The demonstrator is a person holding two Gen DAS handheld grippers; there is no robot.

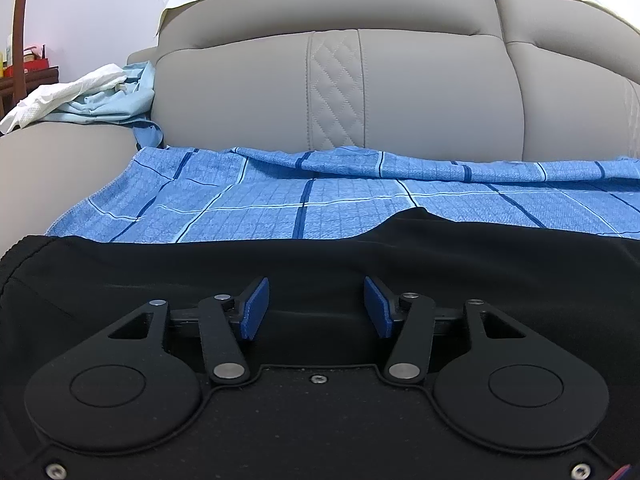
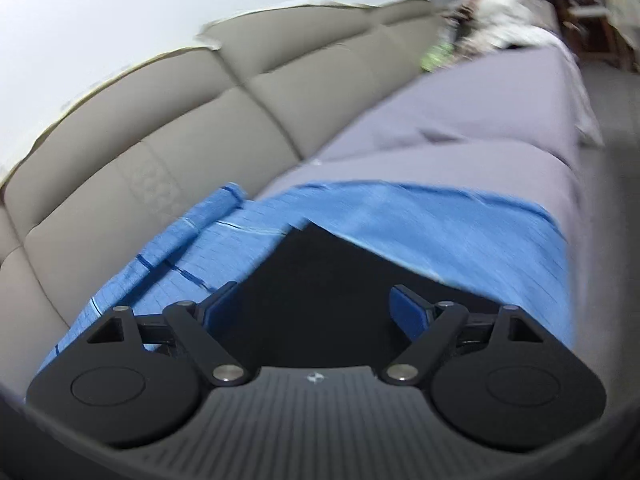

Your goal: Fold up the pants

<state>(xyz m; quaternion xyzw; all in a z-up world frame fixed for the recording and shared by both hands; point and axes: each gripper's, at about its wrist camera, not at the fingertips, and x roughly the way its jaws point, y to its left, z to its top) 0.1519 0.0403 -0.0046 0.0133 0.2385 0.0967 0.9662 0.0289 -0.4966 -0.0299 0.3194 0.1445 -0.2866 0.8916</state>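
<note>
Black pants lie flat on a blue checked cloth spread over a sofa seat. My left gripper is open, low over the black fabric, with its blue pads apart and nothing between them. In the right wrist view a corner of the black pants lies on the blue cloth. My right gripper is open above that corner and holds nothing. The right view is blurred.
The grey sofa backrest rises just behind the cloth. A pile of white and light blue clothes sits on the left armrest. A purple-grey cover runs along the seat to the right, with more clutter at its far end.
</note>
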